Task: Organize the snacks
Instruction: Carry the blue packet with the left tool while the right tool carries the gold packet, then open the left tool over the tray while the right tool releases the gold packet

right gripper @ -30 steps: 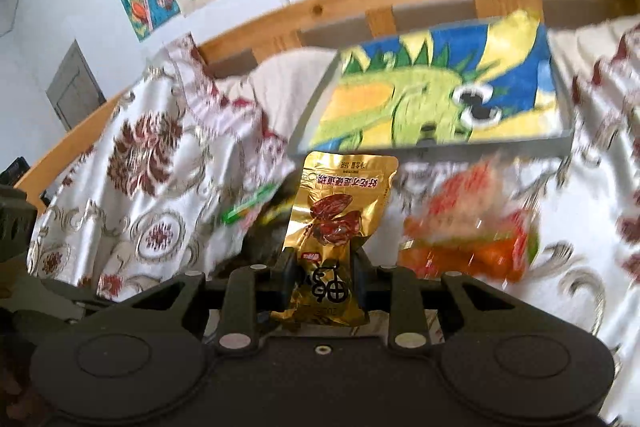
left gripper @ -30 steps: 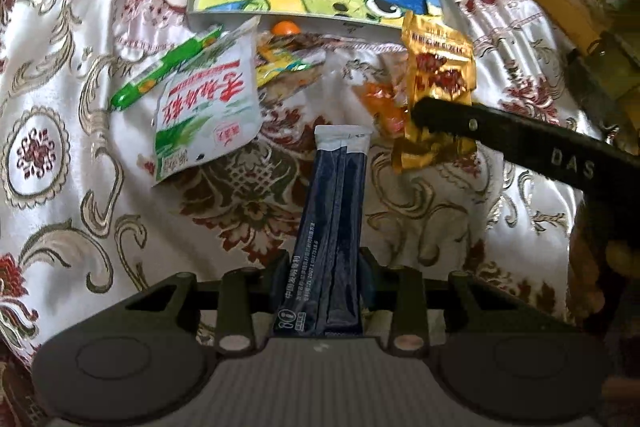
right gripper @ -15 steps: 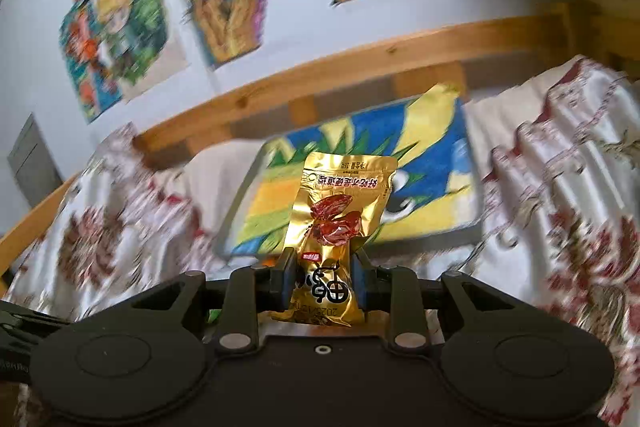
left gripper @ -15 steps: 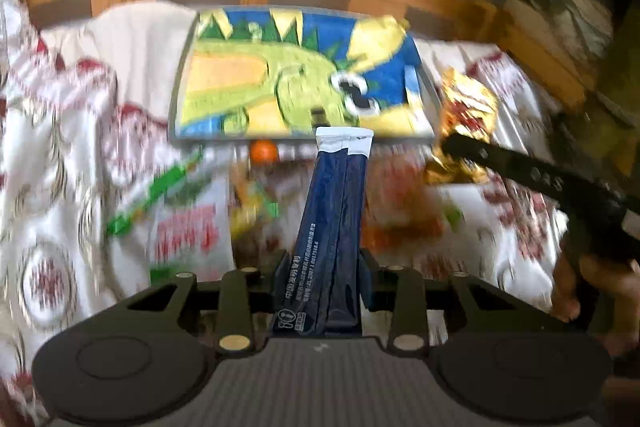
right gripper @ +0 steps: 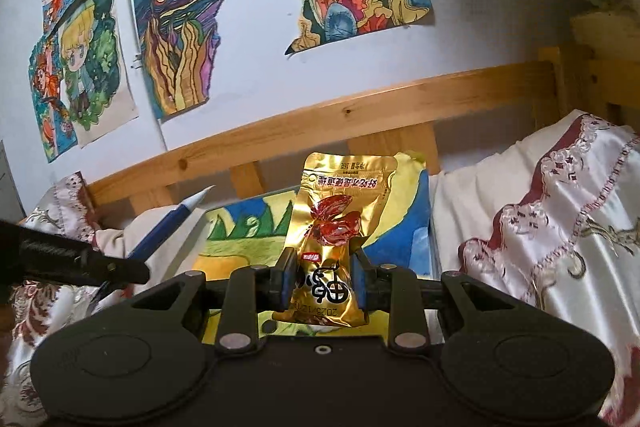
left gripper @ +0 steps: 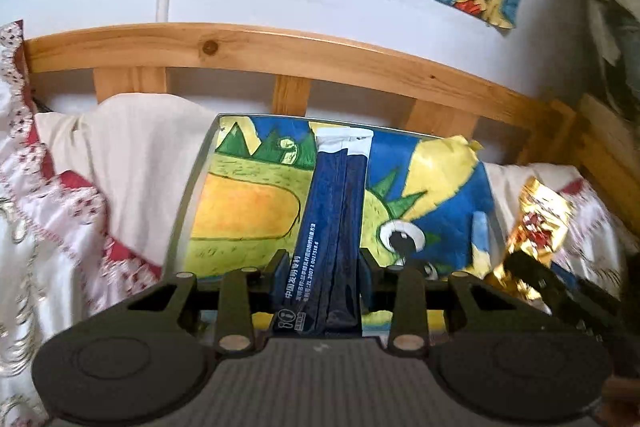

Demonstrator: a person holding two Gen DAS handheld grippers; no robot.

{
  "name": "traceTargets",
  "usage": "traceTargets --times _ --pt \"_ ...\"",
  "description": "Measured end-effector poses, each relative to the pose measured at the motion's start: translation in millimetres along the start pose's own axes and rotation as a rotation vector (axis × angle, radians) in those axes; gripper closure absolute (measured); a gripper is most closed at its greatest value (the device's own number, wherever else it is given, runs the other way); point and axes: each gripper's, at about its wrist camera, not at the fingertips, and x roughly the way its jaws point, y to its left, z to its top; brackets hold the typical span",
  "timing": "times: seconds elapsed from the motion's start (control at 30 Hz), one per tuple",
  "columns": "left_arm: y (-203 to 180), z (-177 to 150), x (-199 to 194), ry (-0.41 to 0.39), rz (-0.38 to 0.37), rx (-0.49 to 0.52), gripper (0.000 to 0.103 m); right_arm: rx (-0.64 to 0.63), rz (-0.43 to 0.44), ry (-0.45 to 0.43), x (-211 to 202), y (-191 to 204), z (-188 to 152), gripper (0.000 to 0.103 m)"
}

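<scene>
A white wall hung with children's paintings [right gripper: 180, 23] rose behind a wooden bed rail [left gripper: 280, 51], and a satin cloth [right gripper: 560, 227] with red flowers covered the bed. A tray [left gripper: 188, 211] lined with a green dinosaur drawing lay on the cloth below the rail; every place here is given from that tray.

The left gripper [left gripper: 325, 269] was clenched on the lower end of a long dark blue stick packet [left gripper: 332, 227], which pointed up across the middle of the tray. The right gripper [right gripper: 322, 267] was clenched on a gold pouch [right gripper: 340, 223] printed with red dates, held upright above the tray's right half. In the left view that pouch glinted, blurred, just past the tray's right edge.

A second earlier both grippers hung lower, over the loose snacks scattered on the cloth in front of the tray: a white and green sachet, a green stick, an orange bag. By now those snacks had dropped out of sight and the tray filled both views, much closer. The grips had not changed.

This suggested both packets were picked up and carried to the tray, with setting them down and releasing them probably the next step. Neither packet rested in the tray yet.
</scene>
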Motion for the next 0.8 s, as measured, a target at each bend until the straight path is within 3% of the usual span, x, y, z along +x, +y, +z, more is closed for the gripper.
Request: traceTargets --times 0.33,0.8 --pt "-36.5 -8.8 78.5 0.027 -0.008 0.004 0.064 -0.02 0.007 0.052 34.0 -19.9 -12.2 0.073" --pt "-41.8 -23.6 105.8 0.073 0.004 0.019 0.064 -0.008 -0.003 0.154 52.3 -23.4 -29.3 0.075"
